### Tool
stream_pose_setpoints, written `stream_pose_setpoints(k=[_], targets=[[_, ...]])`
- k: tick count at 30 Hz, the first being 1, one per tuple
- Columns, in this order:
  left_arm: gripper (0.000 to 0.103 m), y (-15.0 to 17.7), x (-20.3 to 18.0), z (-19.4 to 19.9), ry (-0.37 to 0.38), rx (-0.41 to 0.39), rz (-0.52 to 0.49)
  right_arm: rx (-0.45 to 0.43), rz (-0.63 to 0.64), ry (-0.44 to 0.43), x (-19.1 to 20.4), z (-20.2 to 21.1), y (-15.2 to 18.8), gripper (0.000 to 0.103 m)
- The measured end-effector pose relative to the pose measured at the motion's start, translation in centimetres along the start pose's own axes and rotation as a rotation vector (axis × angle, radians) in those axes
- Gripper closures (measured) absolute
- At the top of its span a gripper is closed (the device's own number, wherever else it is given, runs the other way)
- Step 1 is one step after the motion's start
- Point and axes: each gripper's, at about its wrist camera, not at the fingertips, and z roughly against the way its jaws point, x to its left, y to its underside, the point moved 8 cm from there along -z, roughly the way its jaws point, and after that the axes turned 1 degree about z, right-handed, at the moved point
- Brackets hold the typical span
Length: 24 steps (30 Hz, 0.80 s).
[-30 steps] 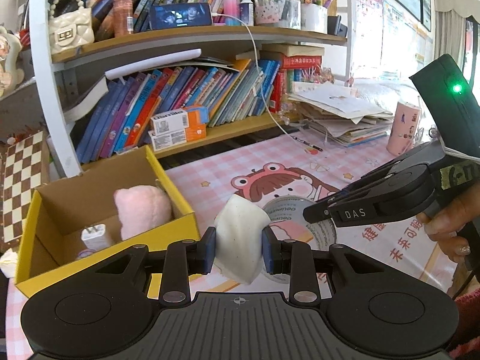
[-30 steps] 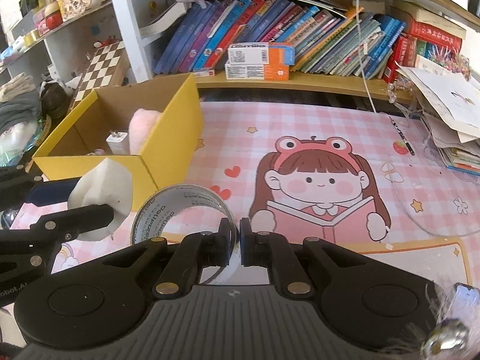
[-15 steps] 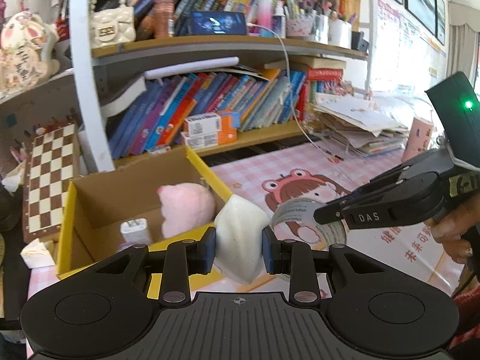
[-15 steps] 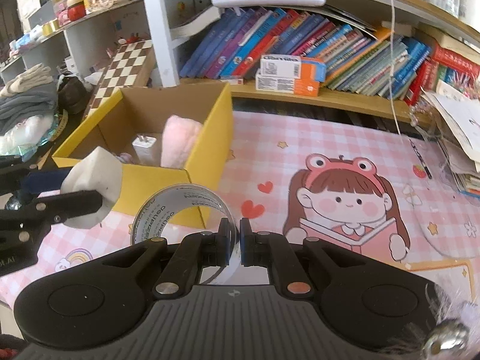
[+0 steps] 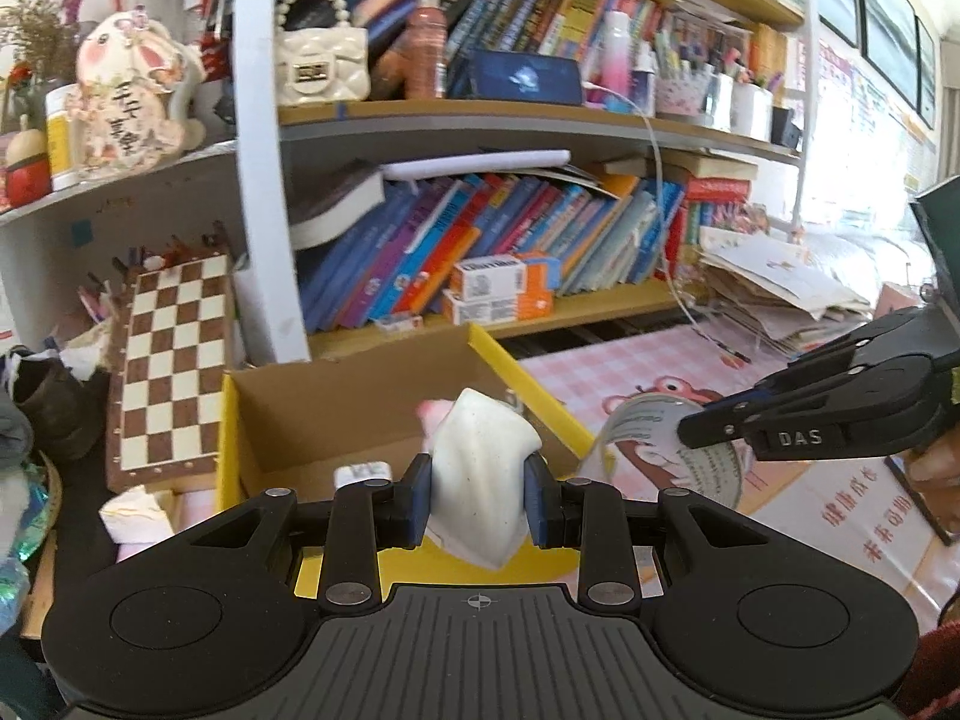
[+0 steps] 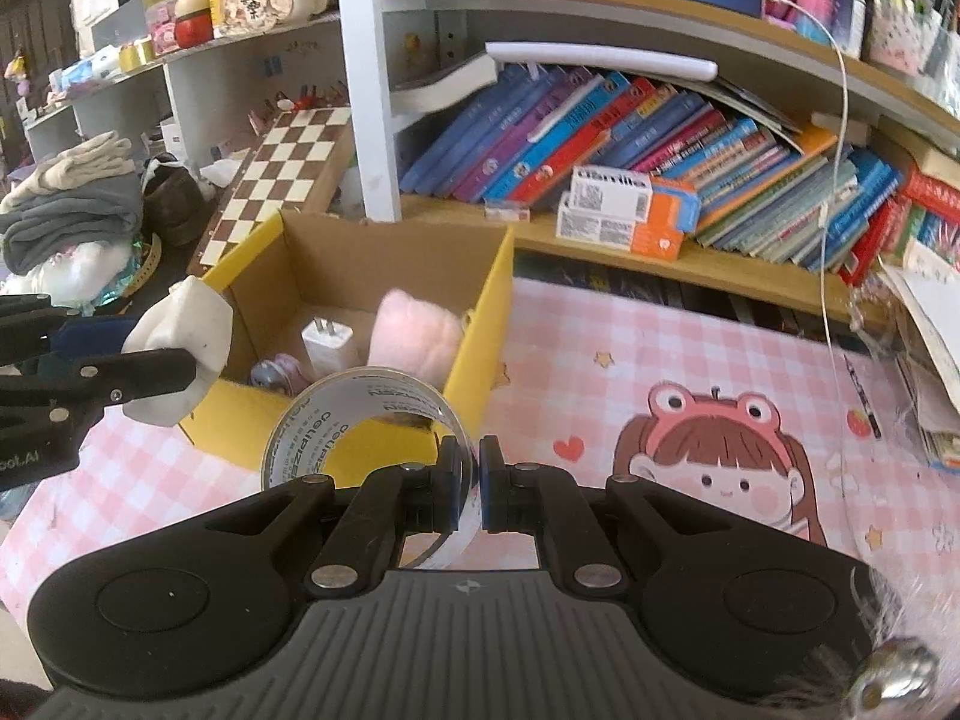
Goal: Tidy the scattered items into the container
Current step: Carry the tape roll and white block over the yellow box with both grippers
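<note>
My left gripper (image 5: 477, 495) is shut on a white crumpled lump (image 5: 480, 480), held over the near wall of the yellow cardboard box (image 5: 540, 402). From the right wrist view the same lump (image 6: 180, 354) hangs at the box's (image 6: 480, 336) left front corner. My right gripper (image 6: 471, 486) is shut on the wall of a clear tape roll (image 6: 336, 426), just in front of the box; the roll (image 5: 660, 450) also shows in the left wrist view. Inside the box lie a pink fluffy item (image 6: 414, 336), a white charger plug (image 6: 327, 339) and a small patterned thing (image 6: 273, 372).
A pink checked mat with a cartoon girl (image 6: 720, 468) covers the table. Behind the box stands a bookshelf (image 6: 660, 138) full of books, a chessboard (image 6: 282, 168) leaning left of it. Folded clothes (image 6: 72, 204) lie far left, paper stacks (image 5: 774, 294) at the right.
Both grippers have moved left and toward the box, rising a little, each still holding its item. The box now lies straight ahead of the left gripper and closer to the right one.
</note>
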Motion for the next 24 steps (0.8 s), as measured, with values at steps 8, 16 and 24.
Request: stream_pose_setpoints(k=[8,16,24], targets=[[0.074,-0.8,1.6,-0.9,-0.022,-0.016,0.006,-0.020,0.028,-0.019,1.0,-0.9,-2.0,0.097],[0.074,-0.5,3.9,-2.6,-0.055,0.015,0.025,-0.032,0.043,-0.032,1.2,-2.3,-3.9,0.097],[0.074,-0.7,6.5,-4.9,-0.094,0.039,0.043,-0.035,0.058,-0.060,2.1,-4.4,-5.8,0.097]])
